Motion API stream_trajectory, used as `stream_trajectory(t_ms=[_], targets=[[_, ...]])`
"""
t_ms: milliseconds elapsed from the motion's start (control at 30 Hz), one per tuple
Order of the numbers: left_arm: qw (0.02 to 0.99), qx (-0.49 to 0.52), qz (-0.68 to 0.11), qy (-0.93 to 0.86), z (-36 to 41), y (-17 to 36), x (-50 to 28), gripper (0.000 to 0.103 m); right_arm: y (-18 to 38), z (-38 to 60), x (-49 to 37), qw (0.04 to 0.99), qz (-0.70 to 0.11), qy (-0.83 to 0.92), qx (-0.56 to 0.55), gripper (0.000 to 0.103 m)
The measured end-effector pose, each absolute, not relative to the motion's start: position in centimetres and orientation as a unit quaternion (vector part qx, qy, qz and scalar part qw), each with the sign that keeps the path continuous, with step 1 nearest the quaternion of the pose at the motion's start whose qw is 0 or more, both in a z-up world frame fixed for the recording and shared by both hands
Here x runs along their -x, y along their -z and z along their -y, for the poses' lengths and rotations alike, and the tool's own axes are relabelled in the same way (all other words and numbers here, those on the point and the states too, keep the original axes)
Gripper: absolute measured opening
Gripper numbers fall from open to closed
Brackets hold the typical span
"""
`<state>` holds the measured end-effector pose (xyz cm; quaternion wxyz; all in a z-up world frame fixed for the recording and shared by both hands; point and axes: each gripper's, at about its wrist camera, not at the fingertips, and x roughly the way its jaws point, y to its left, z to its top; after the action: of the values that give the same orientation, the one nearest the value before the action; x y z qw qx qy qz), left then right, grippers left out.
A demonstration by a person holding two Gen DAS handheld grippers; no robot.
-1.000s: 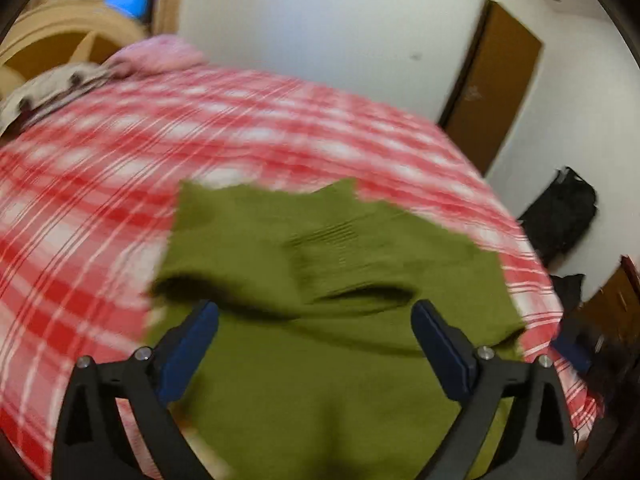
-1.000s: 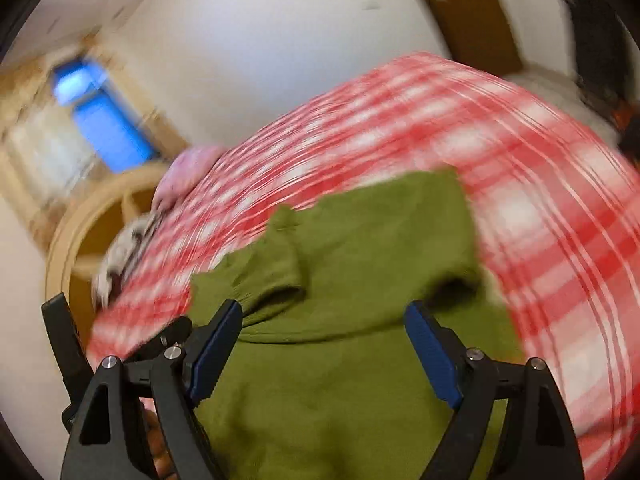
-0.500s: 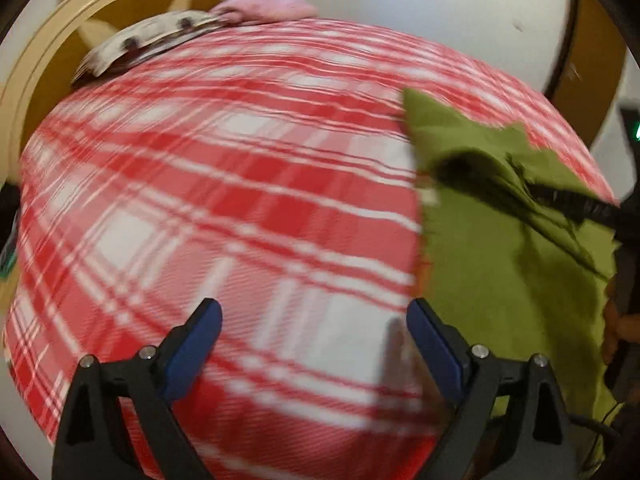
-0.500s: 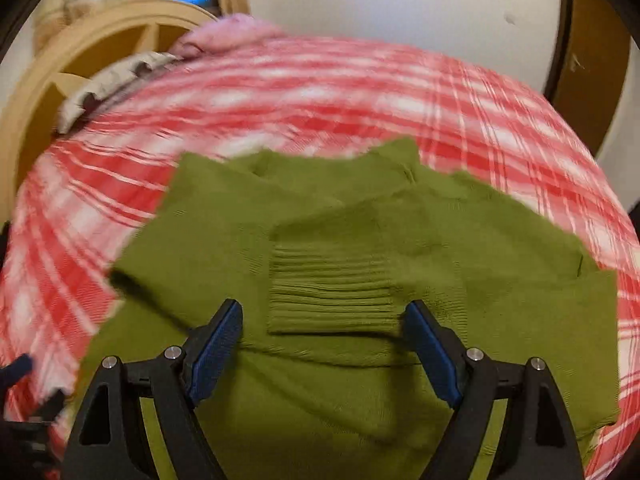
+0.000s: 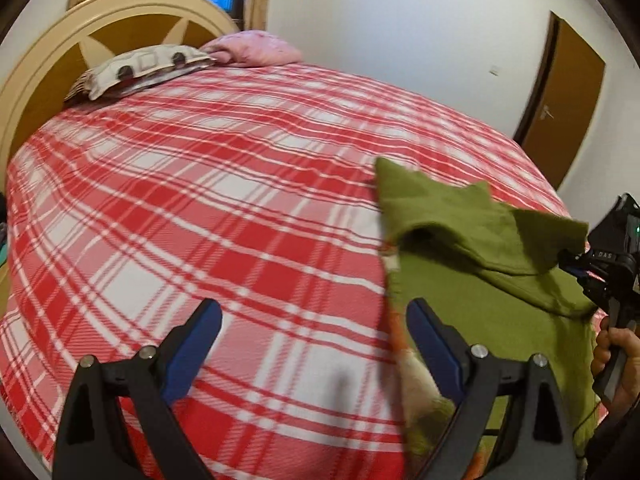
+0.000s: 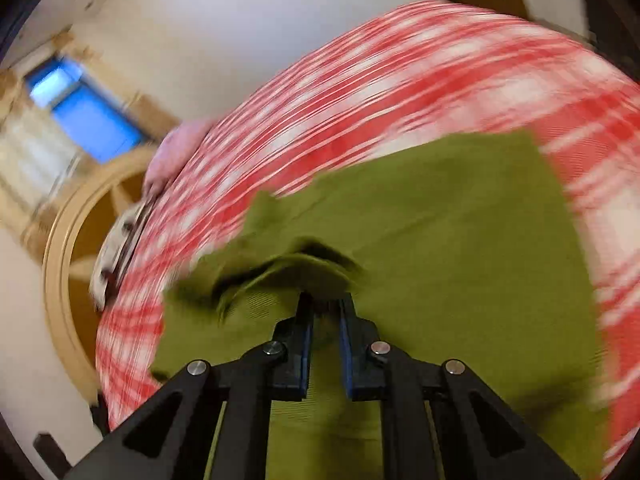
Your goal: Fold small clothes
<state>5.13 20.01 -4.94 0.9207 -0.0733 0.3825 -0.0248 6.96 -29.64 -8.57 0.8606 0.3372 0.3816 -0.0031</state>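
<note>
A green knit sweater (image 5: pixel 472 248) lies on a red and white plaid bed cover (image 5: pixel 224 208), at the right of the left wrist view. My left gripper (image 5: pixel 314 320) is open and empty above the bare cover, left of the sweater's edge. My right gripper (image 6: pixel 325 304) is shut on a fold of the sweater (image 6: pixel 460 240) and holds it a little raised. The right gripper also shows at the right edge of the left wrist view (image 5: pixel 576 264), gripping the sweater's folded part.
A round cream and brown headboard (image 5: pixel 80 40) and two pillows (image 5: pixel 152 68) stand at the bed's far end. A brown door (image 5: pixel 568 92) is in the white wall at the right. A blue window (image 6: pixel 88 116) shows beyond the headboard.
My right gripper has closed on the sweater's fold and lifted it. My left gripper has swung left, off the sweater, and stays open.
</note>
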Motion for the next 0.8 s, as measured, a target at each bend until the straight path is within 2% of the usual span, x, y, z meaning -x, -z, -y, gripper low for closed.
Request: stream_trajectory(t_ms=[100, 267, 533, 633, 667, 700, 733, 767, 800], targets=[[0.918, 0.069, -0.389, 0.031, -19.2, 5.0, -5.3, 0.095, 9.8, 31.4, -6.3, 0.836, -0.418, 0.015, -0.356, 0.013], [0.918, 0.072, -0.389, 0.034, -18.8, 4.6, -5.3, 0.095, 7.7, 30.6, -4.9, 0.869, -0.393, 0.053, -0.296, 0.013], [0.922, 0.056, -0.381, 0.036, -18.0, 4.0, -4.9, 0.095, 7.3, 27.4, -9.9, 0.886, -0.407, 0.075, -0.207, 0.013], [0.926, 0.051, -0.372, 0.034, -18.3, 3.6, -4.4, 0.096, 8.0, 27.9, -10.3, 0.879, -0.409, 0.073, -0.235, 0.015], [0.928, 0.051, -0.367, 0.033, -18.6, 3.5, -4.2, 0.097, 8.2, 28.0, -10.1, 0.876, -0.410, 0.068, -0.245, 0.017], [0.930, 0.052, -0.364, 0.032, -18.8, 3.4, -4.2, 0.097, 8.3, 28.2, -9.8, 0.874, -0.407, 0.066, -0.258, 0.028], [0.930, 0.055, -0.362, 0.032, -19.1, 3.4, -4.3, 0.097, 8.2, 28.6, -9.1, 0.874, -0.397, 0.070, -0.271, 0.045], [0.929, 0.058, -0.363, 0.031, -19.3, 3.5, -4.5, 0.097, 8.2, 28.9, -8.5, 0.876, -0.385, 0.071, -0.282, 0.055], [0.928, 0.062, -0.365, 0.030, -19.5, 3.7, -4.8, 0.097, 8.0, 29.1, -8.1, 0.878, -0.373, 0.067, -0.293, 0.069]])
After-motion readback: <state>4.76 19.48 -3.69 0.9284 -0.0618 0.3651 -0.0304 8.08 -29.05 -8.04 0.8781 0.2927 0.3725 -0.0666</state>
